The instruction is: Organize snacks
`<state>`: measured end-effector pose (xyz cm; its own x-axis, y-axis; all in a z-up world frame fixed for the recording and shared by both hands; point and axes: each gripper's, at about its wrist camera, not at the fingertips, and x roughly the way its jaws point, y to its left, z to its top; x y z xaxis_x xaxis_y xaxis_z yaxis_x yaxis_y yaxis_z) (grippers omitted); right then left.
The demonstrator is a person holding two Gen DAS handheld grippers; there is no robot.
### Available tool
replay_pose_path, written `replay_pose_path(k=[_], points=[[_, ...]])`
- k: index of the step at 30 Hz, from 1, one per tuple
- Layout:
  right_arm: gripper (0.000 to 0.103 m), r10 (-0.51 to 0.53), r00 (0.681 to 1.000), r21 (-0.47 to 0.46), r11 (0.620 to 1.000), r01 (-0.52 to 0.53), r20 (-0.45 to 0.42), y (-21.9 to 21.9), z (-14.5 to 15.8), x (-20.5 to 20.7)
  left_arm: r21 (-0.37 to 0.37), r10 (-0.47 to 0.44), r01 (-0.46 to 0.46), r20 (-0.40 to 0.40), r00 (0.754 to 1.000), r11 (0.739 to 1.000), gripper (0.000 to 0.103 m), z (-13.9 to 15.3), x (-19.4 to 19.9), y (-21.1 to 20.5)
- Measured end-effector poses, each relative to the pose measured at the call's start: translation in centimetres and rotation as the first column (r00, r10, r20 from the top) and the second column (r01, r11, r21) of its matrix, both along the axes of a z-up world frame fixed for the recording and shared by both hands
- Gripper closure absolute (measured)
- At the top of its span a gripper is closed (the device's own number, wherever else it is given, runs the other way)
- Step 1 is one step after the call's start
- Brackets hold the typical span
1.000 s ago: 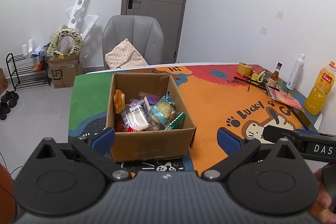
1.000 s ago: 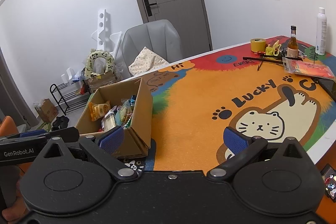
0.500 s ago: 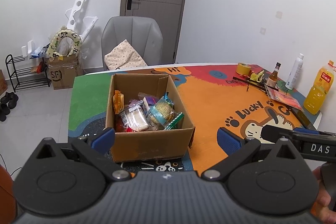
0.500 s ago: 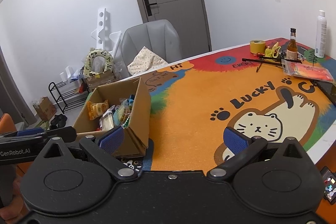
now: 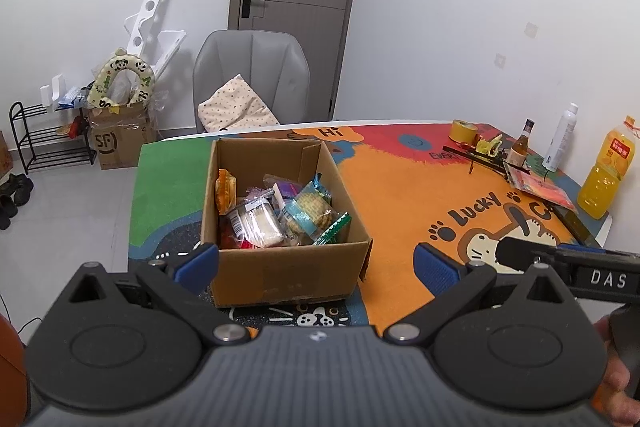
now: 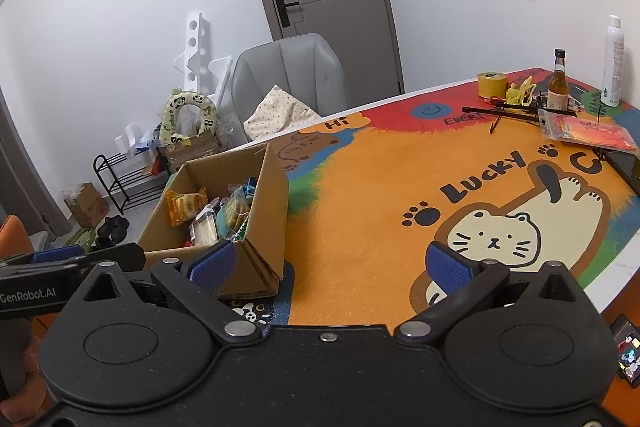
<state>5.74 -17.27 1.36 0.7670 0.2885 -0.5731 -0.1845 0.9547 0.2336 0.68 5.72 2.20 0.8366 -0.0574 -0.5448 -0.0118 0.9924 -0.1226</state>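
A: Snacks first: where do they lie, and what has shifted in the last second?

B: Very little. The crinkly plastic snack packets point(image 5: 280, 215) sit heaped in the open brown corrugated cardboard box point(image 5: 288, 267), which stands on the colourful cartoon-cat mat covering the table point(image 5: 400, 187). Both views have crept slightly; the box looks as it did a second ago, and no packet has moved.

A: And the claws?

B: The left claw point(image 5: 316, 261) hovers spread wide, empty, its blue ribbed pads point(image 5: 198, 261) flanking the near wall of the box. The right claw point(image 6: 334, 265) is likewise agape and holds nothing, over the orange part of the mat just beside the box.

A: So what does that mean for the job?

B: Hard to settle. Packets gathered in the box with none loose on the mat would fit a finished tidy-up, or a pile waiting to be sorted out of it.

A: Textures?

B: Glossy, soft film wrappers, an orange one point(image 6: 186, 205) standing on edge, clear ones showing pale biscuits; they'd crumple and slip. The box is stiff and matte, with flaps open. The mat looks fuzzy.
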Motion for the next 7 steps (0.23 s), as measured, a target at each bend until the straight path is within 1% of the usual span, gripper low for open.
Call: replay_pose_path(k=[7], points=[[0.0, 0.001, 1.0, -0.007, 1.0, -0.001, 0.01, 0.15, 0.04, 0.01, -0.004, -0.011, 0.011, 0.005, 1.0, 1.0, 0.0, -0.21, 0.07, 0.23]])
